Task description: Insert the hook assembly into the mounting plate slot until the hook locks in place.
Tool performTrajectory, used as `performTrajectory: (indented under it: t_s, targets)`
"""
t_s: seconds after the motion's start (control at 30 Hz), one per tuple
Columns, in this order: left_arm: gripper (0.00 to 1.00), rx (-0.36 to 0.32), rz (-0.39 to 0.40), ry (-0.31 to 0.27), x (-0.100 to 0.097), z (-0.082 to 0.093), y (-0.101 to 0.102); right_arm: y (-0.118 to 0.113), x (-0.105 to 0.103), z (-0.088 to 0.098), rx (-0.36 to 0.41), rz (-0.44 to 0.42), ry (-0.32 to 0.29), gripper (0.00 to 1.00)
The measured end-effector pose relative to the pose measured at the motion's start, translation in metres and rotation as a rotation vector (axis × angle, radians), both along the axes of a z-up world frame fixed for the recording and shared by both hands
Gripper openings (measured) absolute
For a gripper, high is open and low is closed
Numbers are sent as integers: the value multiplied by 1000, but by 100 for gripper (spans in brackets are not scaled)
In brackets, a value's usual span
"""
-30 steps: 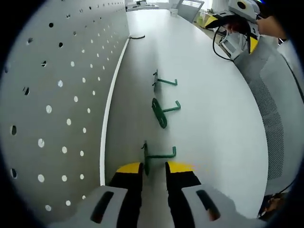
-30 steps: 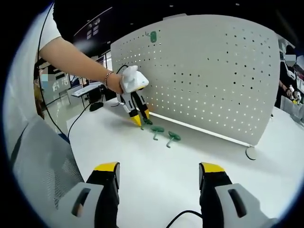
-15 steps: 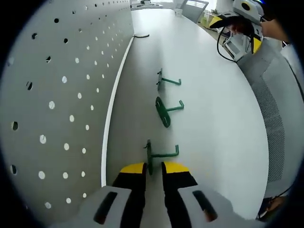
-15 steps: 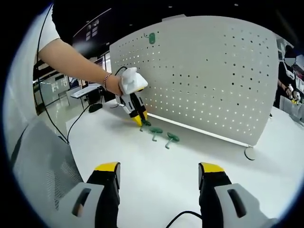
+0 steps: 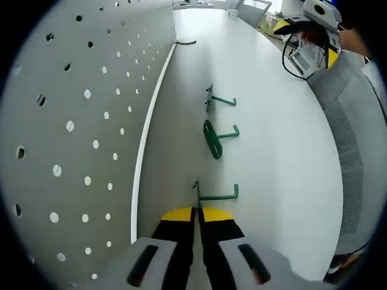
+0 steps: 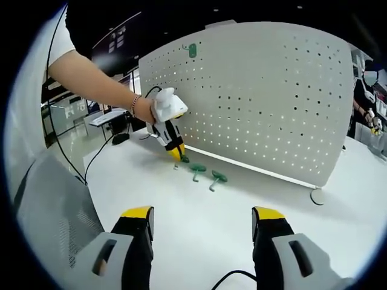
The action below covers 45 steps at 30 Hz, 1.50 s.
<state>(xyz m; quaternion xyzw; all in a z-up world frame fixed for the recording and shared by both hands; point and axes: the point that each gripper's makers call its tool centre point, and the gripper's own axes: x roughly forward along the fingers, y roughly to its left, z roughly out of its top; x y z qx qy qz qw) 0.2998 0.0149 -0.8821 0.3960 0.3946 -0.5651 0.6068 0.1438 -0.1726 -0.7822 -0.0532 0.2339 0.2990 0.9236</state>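
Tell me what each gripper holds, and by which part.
The left gripper is shut on the nearest green hook, gripping its flat base plate end. The right gripper is open, holding nothing.

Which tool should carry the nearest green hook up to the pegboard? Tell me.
Left. The left tool has its jaws closed at the nearest green hook, right beside the pegboard. The right tool is open, holds nothing, and sits far back across the table.

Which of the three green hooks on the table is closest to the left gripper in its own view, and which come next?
From the left gripper:
1. Nearest hook, at the jaw tips.
2. Round-plate hook, mid-table.
3. Far hook, beyond it.
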Motion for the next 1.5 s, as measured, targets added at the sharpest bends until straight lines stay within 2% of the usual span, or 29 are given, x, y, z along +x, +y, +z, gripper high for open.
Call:
performTrajectory:
  t_s: [0.8, 0.87, 0.9, 0.93, 1.0, 1.07, 1.1, 1.2, 1.4, 1.5]
  targets:
    - [2, -16, 7, -21, 1, 0, 0, -1, 2, 1, 8, -6, -5, 64]
    - [2, -42, 32, -8, 0, 1, -2, 0, 2, 1, 10, -6, -5, 64]
    - [2, -95, 59, 3, 0, 6, -7, 0, 2, 3, 12, -6, -8, 64]
    - [2, -103, 67, 18, -2, 7, -8, 0, 2, 3, 10, -6, -9, 64]
    - [2, -129, 45, 2, -2, 13, -10, 0, 3, 3, 14, -7, -11, 64]
    - [2, -135, 55, -8, 0, 16, -9, 0, 4, 4, 11, -8, -14, 64]
    - [2, -168, 63, -15, 1, 20, -12, 0, 4, 4, 13, -10, -15, 64]
    - [2, -189, 59, -46, 4, 26, -11, 0, 5, 6, 19, -14, -18, 64]
    - [2, -273, 85, -73, 5, 41, -16, 0, 5, 9, 32, -13, -28, 64]
    - [2, -294, 96, -85, 6, 46, -17, 1, 6, 10, 33, -11, -30, 64]
